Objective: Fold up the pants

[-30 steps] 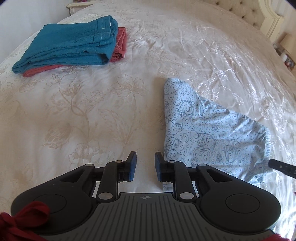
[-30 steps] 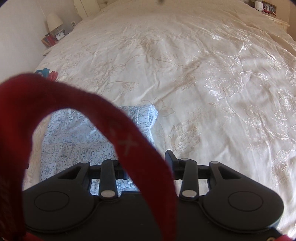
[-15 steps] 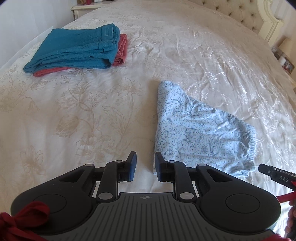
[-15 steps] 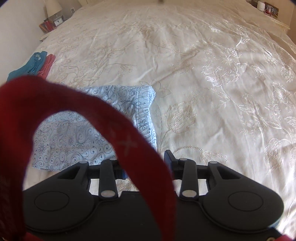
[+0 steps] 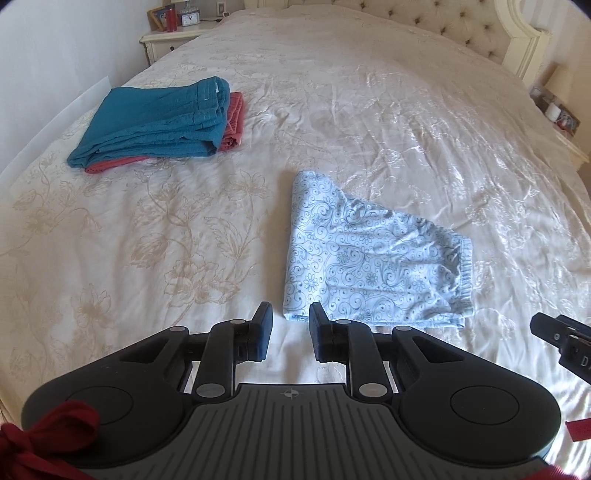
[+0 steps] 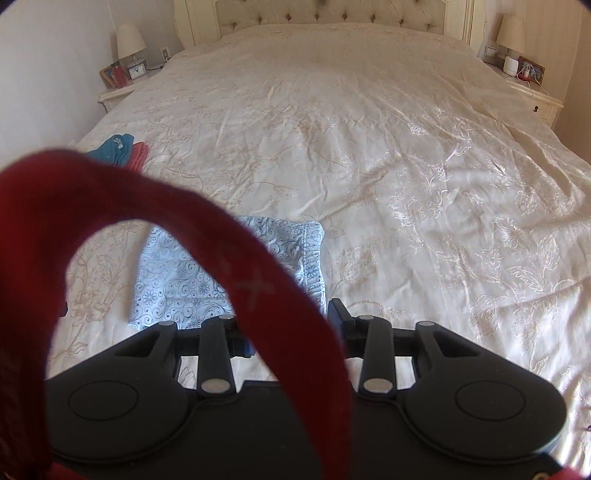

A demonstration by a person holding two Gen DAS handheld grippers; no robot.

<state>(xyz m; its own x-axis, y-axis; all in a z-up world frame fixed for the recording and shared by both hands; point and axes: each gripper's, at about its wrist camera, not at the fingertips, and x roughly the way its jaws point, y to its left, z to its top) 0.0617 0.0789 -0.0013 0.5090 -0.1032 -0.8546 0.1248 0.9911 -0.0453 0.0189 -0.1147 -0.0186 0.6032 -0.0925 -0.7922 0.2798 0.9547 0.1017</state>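
Note:
The light blue patterned pants (image 5: 365, 258) lie folded on the cream bedspread (image 5: 184, 229); they also show in the right wrist view (image 6: 177, 284). My left gripper (image 5: 290, 323) is open and empty, just short of the pants' near left corner. My right gripper (image 6: 291, 325) is open and empty, near the pants' elastic waistband side; a red strap (image 6: 258, 288) hides its left finger. The right gripper's tip (image 5: 554, 332) shows at the right edge of the left wrist view.
A folded teal garment (image 5: 155, 122) lies on a folded red one (image 5: 234, 122) at the bed's far left. Nightstands with lamps (image 6: 131, 40) stand at both sides of the tufted headboard (image 6: 332, 13).
Both grippers have pulled back and risen from the pants, which now lie folded farther off in both views. More of the bed and headboard shows.

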